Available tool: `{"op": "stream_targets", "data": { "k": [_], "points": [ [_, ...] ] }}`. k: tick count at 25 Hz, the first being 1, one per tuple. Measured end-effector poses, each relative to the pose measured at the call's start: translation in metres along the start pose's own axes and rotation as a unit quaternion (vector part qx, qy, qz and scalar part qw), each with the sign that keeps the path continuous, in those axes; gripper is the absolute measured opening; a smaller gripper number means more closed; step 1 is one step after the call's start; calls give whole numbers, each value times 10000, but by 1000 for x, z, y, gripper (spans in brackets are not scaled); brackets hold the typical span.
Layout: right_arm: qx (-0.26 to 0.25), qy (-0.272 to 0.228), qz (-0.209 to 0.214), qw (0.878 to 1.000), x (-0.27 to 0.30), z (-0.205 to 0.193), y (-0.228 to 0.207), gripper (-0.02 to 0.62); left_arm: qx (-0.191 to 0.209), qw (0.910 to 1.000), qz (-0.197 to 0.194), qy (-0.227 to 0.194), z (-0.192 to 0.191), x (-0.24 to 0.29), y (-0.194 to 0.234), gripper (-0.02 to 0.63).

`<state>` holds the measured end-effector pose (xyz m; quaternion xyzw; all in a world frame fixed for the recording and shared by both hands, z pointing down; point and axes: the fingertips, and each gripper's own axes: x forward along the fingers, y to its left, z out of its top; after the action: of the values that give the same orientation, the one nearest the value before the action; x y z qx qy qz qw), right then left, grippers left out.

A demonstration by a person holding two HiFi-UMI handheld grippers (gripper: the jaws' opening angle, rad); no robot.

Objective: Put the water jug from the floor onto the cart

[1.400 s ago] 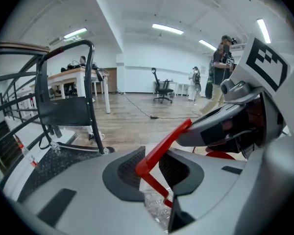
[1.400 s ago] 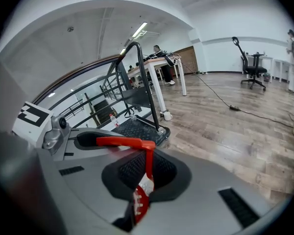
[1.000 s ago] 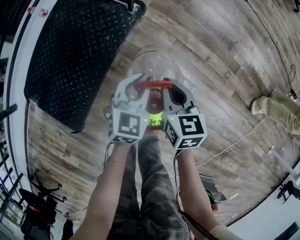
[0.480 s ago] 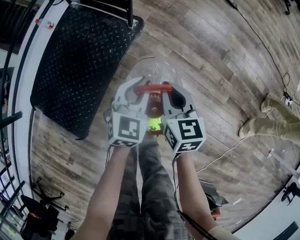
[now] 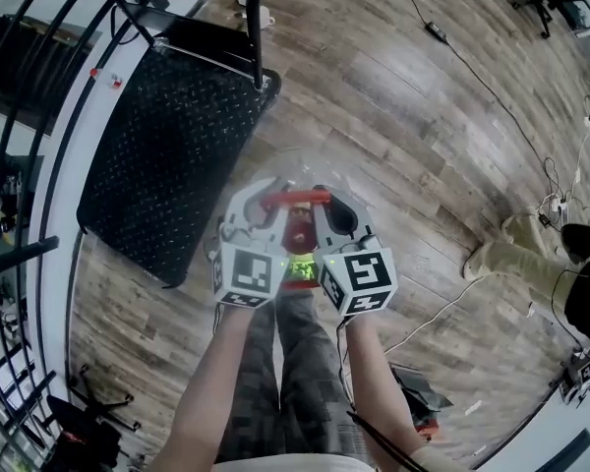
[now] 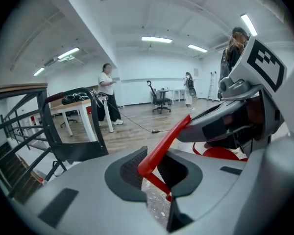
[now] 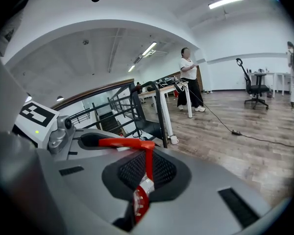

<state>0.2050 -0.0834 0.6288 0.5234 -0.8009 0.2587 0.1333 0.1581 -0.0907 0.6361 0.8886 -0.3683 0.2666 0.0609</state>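
**A:** Is there any writing to read?

**B:** Hardly. Each claw carries a cube faced with black-and-white square markers, the left cube and the right cube; these are patterns, not letters. The right gripper view shows a red-and-white band low between the jaws; its print is too small to read.

**A:** And the claws themselves?

**B:** Both are clamped on the red handle. The left gripper closes on the corner where the bar meets its strut; the right gripper has its pads tight on the upright strut at the other end.

**A:** Where is the water jug?

**B:** The water jug hangs under that handle between the two claws. It is over the wood floor, just beside the cart with its black studded deck, and not on it.

**A:** What does the head view alone give?

**B:** The deck from above; the person's forearms and camouflage trousers; someone else's legs at the right; a green glow between the cubes.

**A:** And the gripper views?

**B:** They show the room at standing height: a person in a white top beside a table, and an office chair further off. Only the left gripper view shows the jug's crinkled clear plastic under the jaws; only the right gripper view shows that band.
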Motion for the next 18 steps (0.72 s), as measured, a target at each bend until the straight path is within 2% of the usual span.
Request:
{"op": "stream_targets", "data": {
  "k": [11,18],
  "points": [
    [-106,-9,228,9997,-50,63,48,17,-96,9999,59,18,61,-69,6,61],
    [-188,-143,370,9990,-76,118,67,17,-66,9997,218,-33,115,-102,16,60]
  ]
}}
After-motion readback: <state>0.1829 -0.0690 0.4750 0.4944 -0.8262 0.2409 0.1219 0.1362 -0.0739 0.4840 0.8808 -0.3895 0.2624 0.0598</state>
